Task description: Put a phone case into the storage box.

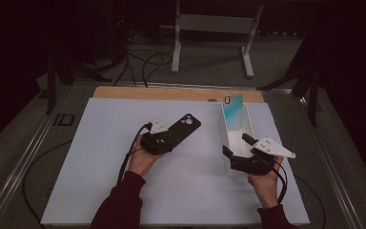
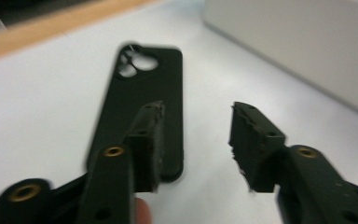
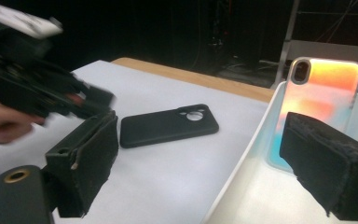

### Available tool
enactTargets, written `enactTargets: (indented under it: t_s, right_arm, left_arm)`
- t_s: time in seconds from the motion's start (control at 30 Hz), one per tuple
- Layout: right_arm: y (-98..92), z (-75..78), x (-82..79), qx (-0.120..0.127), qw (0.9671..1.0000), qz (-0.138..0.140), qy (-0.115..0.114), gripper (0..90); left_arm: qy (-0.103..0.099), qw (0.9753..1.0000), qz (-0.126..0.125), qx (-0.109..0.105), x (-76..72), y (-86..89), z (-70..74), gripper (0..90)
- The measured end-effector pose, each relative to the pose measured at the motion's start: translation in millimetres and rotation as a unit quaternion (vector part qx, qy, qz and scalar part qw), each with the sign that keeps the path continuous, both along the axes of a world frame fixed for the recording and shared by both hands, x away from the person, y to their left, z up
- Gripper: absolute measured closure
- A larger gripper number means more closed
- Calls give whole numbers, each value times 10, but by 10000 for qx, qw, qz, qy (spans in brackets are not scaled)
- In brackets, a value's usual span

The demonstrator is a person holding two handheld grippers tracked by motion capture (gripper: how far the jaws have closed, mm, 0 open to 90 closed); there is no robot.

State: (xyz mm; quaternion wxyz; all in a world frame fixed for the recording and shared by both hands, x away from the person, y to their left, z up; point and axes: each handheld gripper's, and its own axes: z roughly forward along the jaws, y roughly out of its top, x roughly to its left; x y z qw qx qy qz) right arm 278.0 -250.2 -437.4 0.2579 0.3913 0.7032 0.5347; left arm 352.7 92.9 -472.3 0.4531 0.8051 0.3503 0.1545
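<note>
white bin: long, narrow, straight-walled tray on the right part of the table, smooth matte plastic; its near end lies between the jaws of the right gripper
in the bin: an iridescent phone case, glossy, teal in the high view and orange-pink in the right gripper view, leaning upright against the far end wall, camera cut-out at its top corner
black phone case: flat, matte, rounded corners, with a cluster of round camera holes at its far end; it lies on the white table cover, well left of the bin and apart from it
left gripper: jaws spread moderately wide, nothing between them; in the left gripper view the case lies under and beyond the left jaw, its near end hidden by that jaw, while the right jaw is over bare cover; whether the jaw touches the case cannot be told
right gripper: jaws wide apart, straddling the bin's near left wall, one rough black pad outside over the cover, the other inside the bin near the iridescent case; gripping nothing
table: white sheet over a pale wooden top, wood showing along the far edge
</note>
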Motion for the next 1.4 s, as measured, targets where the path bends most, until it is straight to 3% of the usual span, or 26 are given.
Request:
enactTargets:
  t_s: [0.1,0.2,0.23,0.33,0.5,0.63,0.77,1.1,1.4]
  right_arm:
    - [10,-4,-2,-77,9999,60,-33,121]
    - [6,-8,-7,-135,9999,59,-45,121]
    - [6,-8,-7,-135,9999,59,-45,121]
    - [-20,-14,-15,-159,9999,55,35,121]
    - [-55,-35,-28,-40,9999,-39,93,119]
    - [-67,-18,-68,-64,9999,-140,-57,104]
    - [-123,-104,-84,7,9999,-172,-9,93]
    - [-123,-150,-116,53,9995,-32,-297,88]
    - [-139,-162,-116,57,9994,-41,-334,88]
  left_arm:
    - [-259,9995,181,-57,-152,187,113,401]
    - [-565,9973,465,-11,-310,387,174,240]
    - [-565,9973,465,-11,-310,387,174,195]
    - [-760,9949,660,-41,-466,616,180,119]
    - [-773,9949,651,-27,-614,875,115,10]
    - [-806,9944,676,-61,-733,1018,64,0]
    - [-880,9928,786,-214,-834,1155,25,0]
    - [-950,9904,964,-278,-866,1287,11,0]
    - [-924,9901,1029,-254,-871,1356,18,0]
